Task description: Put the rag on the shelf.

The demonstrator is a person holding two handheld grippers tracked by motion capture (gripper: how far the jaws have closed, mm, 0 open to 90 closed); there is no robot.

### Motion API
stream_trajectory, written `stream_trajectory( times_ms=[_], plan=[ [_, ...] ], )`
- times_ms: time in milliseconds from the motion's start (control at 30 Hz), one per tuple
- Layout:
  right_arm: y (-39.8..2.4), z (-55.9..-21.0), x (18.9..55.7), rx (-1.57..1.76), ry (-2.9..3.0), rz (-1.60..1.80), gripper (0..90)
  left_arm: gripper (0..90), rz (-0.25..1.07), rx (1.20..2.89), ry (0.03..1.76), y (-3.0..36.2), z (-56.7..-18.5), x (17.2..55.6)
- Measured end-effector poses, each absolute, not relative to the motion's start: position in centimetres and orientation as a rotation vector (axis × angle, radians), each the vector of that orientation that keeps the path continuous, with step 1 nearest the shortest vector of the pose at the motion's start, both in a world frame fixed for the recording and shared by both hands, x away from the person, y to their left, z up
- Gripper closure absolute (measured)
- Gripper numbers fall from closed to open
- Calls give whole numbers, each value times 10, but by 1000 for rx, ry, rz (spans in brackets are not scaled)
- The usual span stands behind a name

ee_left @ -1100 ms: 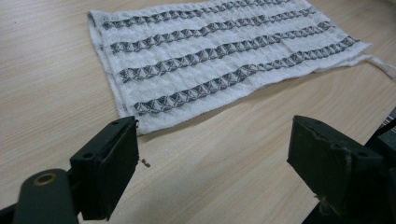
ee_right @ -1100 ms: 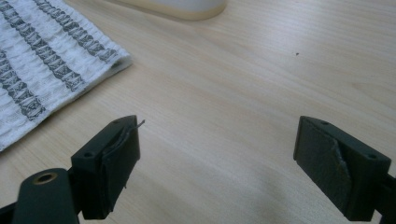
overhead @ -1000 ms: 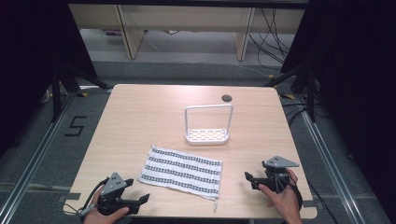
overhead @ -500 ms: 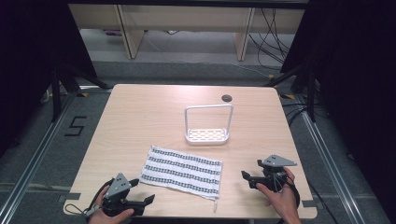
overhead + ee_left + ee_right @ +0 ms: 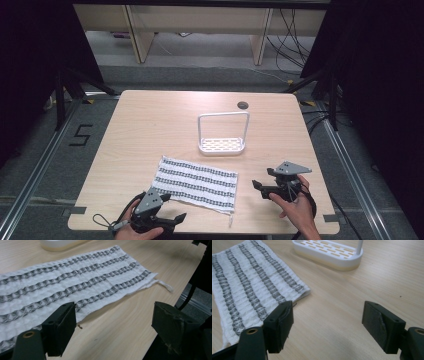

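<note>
A white towel [image 5: 196, 182] with grey patterned stripes lies flat on the wooden table [image 5: 150, 120], near the front edge. My left gripper [image 5: 176, 219] sits at the front edge just below the towel's near left corner. It is open, with the towel [image 5: 62, 287] lying ahead of its left jaw and bare wood between the jaws. My right gripper [image 5: 258, 188] rests right of the towel, pointing at its right end [image 5: 249, 282]. Its jaws have just been closing a little, are still wide apart, and have nothing between them.
A white rack [image 5: 222, 134] with a slotted base [image 5: 329, 253] and an arched handle stands behind the towel at mid-table. A dark round grommet [image 5: 242, 105] sits near the back edge. A thin loop string [image 5: 162, 285] trails from the towel's corner.
My left gripper has slid to the right along the front edge, closer to the towel's near edge. The right gripper has stayed in place, its jaws slightly narrower.
</note>
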State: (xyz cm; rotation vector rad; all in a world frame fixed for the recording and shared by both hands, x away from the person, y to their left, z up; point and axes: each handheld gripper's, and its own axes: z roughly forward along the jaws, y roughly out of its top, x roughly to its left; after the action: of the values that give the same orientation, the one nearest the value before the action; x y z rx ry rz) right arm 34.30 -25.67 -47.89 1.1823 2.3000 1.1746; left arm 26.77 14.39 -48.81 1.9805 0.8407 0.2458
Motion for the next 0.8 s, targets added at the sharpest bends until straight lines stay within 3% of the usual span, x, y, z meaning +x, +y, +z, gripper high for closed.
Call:
stream_trajectory(
  times_ms=[800],
  plan=[
    [-220,-475,373,1065,2425,1152,356,204,171,2072,733,74,-487,288]
  ],
)
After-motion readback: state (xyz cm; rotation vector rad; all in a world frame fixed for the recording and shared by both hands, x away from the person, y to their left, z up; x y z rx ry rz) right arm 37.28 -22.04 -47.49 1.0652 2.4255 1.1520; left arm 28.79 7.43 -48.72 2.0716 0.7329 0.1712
